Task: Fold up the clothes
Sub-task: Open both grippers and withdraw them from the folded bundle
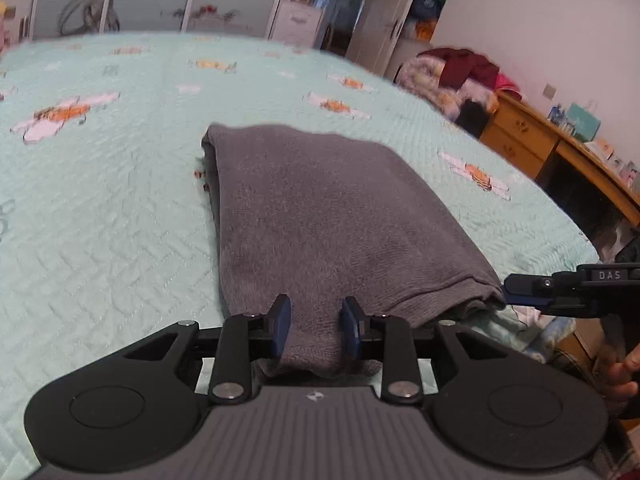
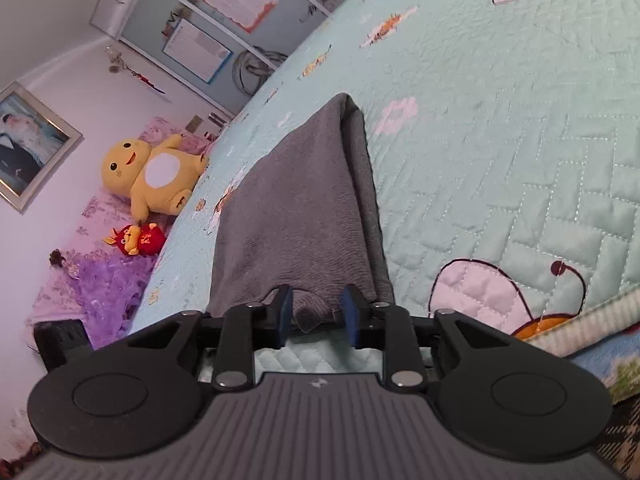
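Though folded, grey garment [image 1: 332, 208] rumpled.

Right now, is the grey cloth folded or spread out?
Folded. The grey cloth lies as a narrow strip on the bed, with stacked layers showing along its edge.

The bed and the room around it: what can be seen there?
grey garment: one, grey, folded, on the bed's near part.
quilt: one, mint green with flower patches, covers the bed.
plush toy: one, yellow, at the bed's head.
small doll: one, red, beside the plush.
clothes pile: one, mixed colours, beyond the bed.
desk: one, wooden, along the wall.
left tool: black, blue pads, garment edge between them.
right tool: black, at the garment's corner.
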{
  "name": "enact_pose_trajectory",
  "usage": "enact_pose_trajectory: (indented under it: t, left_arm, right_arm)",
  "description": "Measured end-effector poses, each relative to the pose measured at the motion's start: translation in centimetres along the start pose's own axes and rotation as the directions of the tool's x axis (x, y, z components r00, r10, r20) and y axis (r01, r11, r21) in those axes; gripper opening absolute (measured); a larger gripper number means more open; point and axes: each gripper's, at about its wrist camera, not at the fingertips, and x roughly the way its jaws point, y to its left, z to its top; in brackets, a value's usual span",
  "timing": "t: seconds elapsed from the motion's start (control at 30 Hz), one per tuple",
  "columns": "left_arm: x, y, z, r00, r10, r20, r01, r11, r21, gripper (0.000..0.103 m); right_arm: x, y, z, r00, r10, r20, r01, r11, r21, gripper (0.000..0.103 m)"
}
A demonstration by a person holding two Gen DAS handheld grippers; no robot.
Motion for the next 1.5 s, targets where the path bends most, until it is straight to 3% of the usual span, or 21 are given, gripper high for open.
enact_pose_trajectory:
  t: [0.07,0.17,0.3,0.47,0.6,0.77,0.9,0.97,1.07,1.13,1.37,1.5]
  left_arm:
    - [0.2,-0.1,0.1,1.0,0.008,0.0,-0.008,1.0,0.009,0.034]
    - [0.0,-0.5,-0.4,1.0,0.02,0.022,-0.021,0.999,0.047,0.034]
    - [-0.2,0.1,-1.0,0.999,0.004,0.051,-0.006,0.999,0.036,0.036]
    - [-0.1,0.0,-1.3,0.997,0.003,0.072,-0.009,0.997,0.077,0.037]
    - [-0.1,0.0,-1.3,0.997,0.007,0.077,-0.014,0.996,0.085,0.037]
    - [0.0,0.3,-1.3,0.997,-0.005,0.073,0.0,0.998,0.068,0.037]
    - [0.0,0.4,-1.3,0.997,-0.01,0.073,0.006,0.998,0.063,0.037]
    - [0.1,0.5,-1.3,0.998,-0.013,0.069,0.009,0.998,0.06,0.037]
    - [0.1,0.8,-1.1,0.998,-0.025,0.059,0.022,0.998,0.057,0.037]
    - [0.2,1.6,-1.0,0.997,-0.05,0.052,0.049,0.998,0.028,0.038]
    - [0.7,5.1,-0.4,0.987,-0.154,0.039,0.159,0.967,-0.197,0.035]
    - [0.5,5.0,0.4,0.989,-0.143,0.025,0.145,0.96,-0.24,0.032]
  right_arm:
    - [-0.1,0.8,-0.1,1.0,-0.026,-0.003,0.026,0.998,-0.052,0.025]
    - [0.4,1.6,-0.5,0.996,-0.087,-0.003,0.086,0.987,-0.139,0.015]
    - [1.0,2.4,-1.3,0.99,-0.144,0.013,0.142,0.962,-0.235,0.013]
    - [2.6,4.3,-3.7,0.961,-0.278,-0.002,0.243,0.843,-0.48,0.013]
    - [2.8,4.4,-4.1,0.945,-0.324,0.048,0.306,0.821,-0.482,0.0]
    - [1.2,5.1,-3.1,0.963,-0.268,-0.023,0.235,0.879,-0.414,0.007]
    - [-1.6,7.0,-1.1,0.981,-0.163,0.107,0.191,0.914,-0.357,0.009]
    - [-1.8,6.9,0.1,0.978,-0.136,0.158,0.18,0.933,-0.312,0.027]
    - [1.2,4.3,0.5,0.989,-0.148,0.03,0.151,0.957,-0.249,0.03]
    - [2.1,2.9,-1.6,0.987,-0.158,0.032,0.16,0.934,-0.32,0.02]
    - [2.3,4.3,-3.7,0.975,-0.195,0.103,0.22,0.832,-0.509,0.019]
    - [2.3,4.5,-4.5,0.969,-0.203,0.14,0.247,0.778,-0.577,0.019]
